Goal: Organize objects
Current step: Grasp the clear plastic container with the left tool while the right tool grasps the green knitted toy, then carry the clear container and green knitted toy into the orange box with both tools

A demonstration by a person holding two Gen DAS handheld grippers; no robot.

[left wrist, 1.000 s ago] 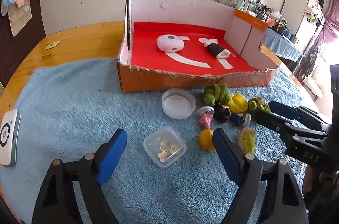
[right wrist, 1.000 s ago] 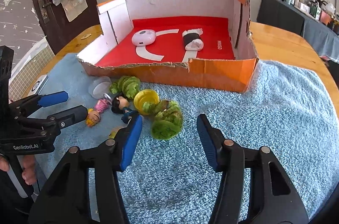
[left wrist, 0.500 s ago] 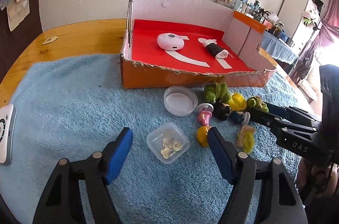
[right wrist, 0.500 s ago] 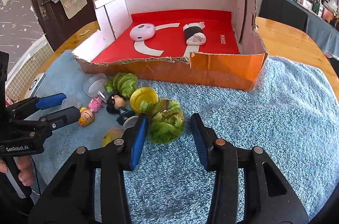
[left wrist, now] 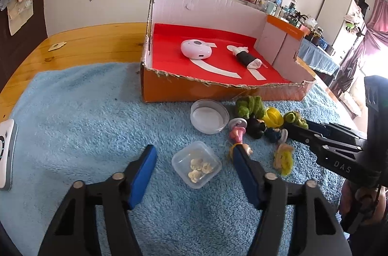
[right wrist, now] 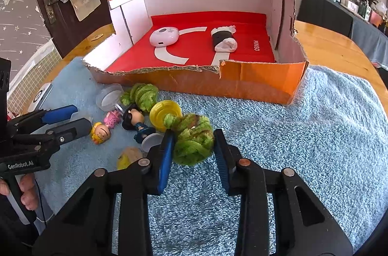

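The right gripper (right wrist: 194,147) has its jaws closing on a green yarn ball (right wrist: 192,142), pads touching it; the left gripper (left wrist: 194,167) jaws, closing, stand apart around a clear container (left wrist: 196,164).

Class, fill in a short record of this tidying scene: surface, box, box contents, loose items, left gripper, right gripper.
surface: blue towel on a wooden table
box: open orange cardboard box, red floor
box contents: pink round device; black-and-white roll
loose items: green yarn bundle, second green bundle, yellow lid, small figures, round clear dish, square clear container
left gripper: jaws have just been closing, astride the square clear container, pads not touching
right gripper: jaws have just been closing, pads against the green yarn bundle
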